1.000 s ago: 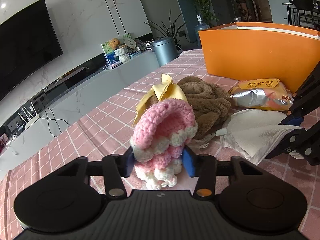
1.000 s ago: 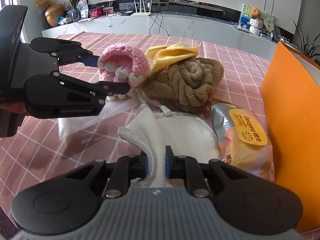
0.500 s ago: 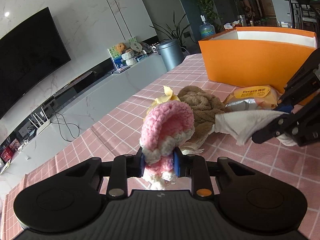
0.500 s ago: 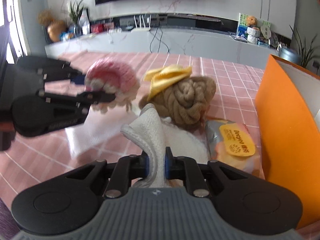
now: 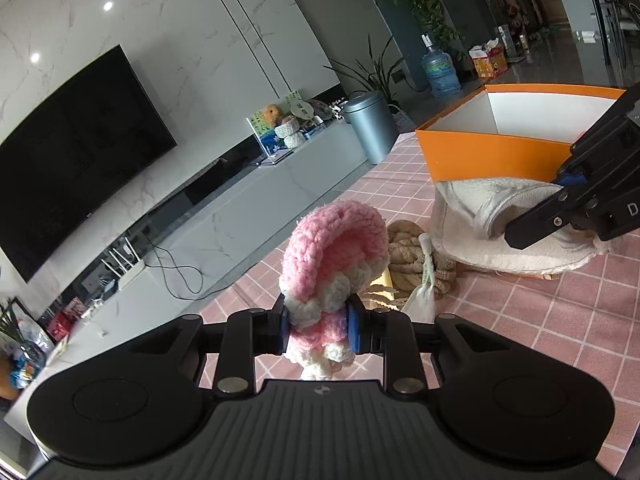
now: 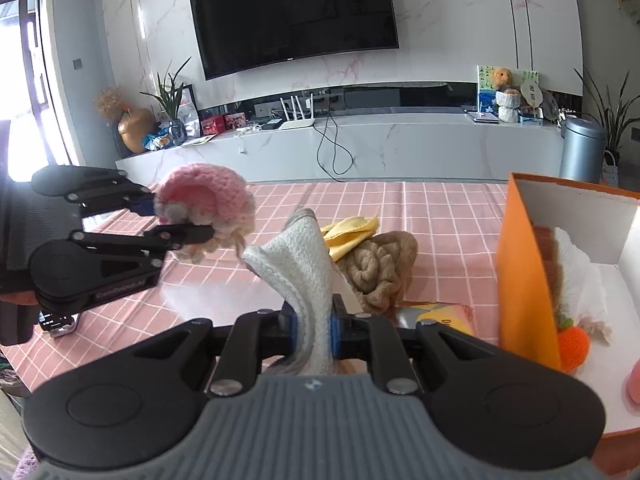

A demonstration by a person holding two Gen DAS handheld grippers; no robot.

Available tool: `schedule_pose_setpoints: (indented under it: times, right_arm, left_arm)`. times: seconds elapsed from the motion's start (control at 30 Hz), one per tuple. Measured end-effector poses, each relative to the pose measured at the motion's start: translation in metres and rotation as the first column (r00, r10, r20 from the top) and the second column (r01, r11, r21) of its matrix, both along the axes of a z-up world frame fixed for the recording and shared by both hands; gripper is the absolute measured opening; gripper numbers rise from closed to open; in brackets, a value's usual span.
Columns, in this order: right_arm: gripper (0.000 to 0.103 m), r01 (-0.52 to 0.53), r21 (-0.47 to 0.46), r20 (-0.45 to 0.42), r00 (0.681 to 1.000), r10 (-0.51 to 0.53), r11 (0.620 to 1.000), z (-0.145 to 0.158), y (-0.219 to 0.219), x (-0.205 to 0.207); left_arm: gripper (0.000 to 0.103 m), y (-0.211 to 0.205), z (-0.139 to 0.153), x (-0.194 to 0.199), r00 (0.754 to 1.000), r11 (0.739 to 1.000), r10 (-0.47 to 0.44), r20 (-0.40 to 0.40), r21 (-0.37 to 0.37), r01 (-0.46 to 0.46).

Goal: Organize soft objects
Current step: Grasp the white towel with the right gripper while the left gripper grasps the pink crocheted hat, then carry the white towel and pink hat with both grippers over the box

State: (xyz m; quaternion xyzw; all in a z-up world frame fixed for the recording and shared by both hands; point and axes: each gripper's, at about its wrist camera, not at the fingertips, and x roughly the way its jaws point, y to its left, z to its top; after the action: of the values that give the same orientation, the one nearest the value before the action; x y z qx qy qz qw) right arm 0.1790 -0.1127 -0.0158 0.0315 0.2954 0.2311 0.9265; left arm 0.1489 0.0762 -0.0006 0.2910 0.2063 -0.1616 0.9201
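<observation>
My left gripper [image 5: 319,330] is shut on a pink and white crocheted piece [image 5: 334,248] and holds it above the pink checked table; it also shows in the right wrist view [image 6: 204,208]. My right gripper [image 6: 314,330] is shut on a white towel [image 6: 300,264], lifted off the table; the towel also shows in the left wrist view [image 5: 496,224]. A brown knotted plush [image 6: 378,268] and a yellow cloth [image 6: 352,230] lie on the table below. An orange box [image 6: 524,280] stands at the right, holding soft items including an orange crocheted piece [image 6: 574,346].
A snack packet [image 6: 440,316] lies by the orange box's near wall. A thin translucent bag [image 5: 422,298] shows below the crocheted piece. Beyond the table's far edge are a grey TV cabinet [image 6: 360,144] and a metal bin [image 6: 580,148].
Both grippers have risen from the table with their items. The white towel now hangs in the air and the orange box's inside has come into view.
</observation>
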Motion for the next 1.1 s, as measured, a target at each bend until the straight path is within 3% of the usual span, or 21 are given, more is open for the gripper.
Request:
schedule_pose_setpoints:
  times: [0.23,0.4,0.63,0.83,1.1]
  right_arm:
    - [0.02,0.035,0.115,-0.138,0.99,-0.019,0.993,-0.006,-0.038,-0.002]
    - [0.019,0.045,0.116,-0.208,0.978,-0.02,0.992,-0.026,-0.053,-0.02]
    - [0.019,0.065,0.128,-0.262,0.965,-0.029,0.99,-0.047,-0.077,-0.045]
    - [0.015,0.049,0.14,-0.197,0.98,-0.021,0.989,-0.032,-0.088,-0.063]
    - [0.014,0.021,0.189,-0.067,0.998,-0.008,0.982,0.013,-0.114,-0.073]
  left_arm:
    - [0.031,-0.024,-0.005,-0.02,0.998,0.999,-0.011,-0.069,-0.034,0.009]
    - [0.031,-0.042,-0.028,-0.039,0.991,0.997,-0.005,-0.137,-0.078,-0.006]
    - [0.031,-0.041,-0.06,-0.032,0.96,0.98,0.126,-0.249,-0.116,-0.159]
    - [0.031,-0.031,-0.055,-0.031,0.945,0.961,0.168,-0.28,-0.167,-0.22]
    - [0.031,-0.059,0.001,-0.052,0.963,0.944,0.111,-0.245,-0.277,-0.179]
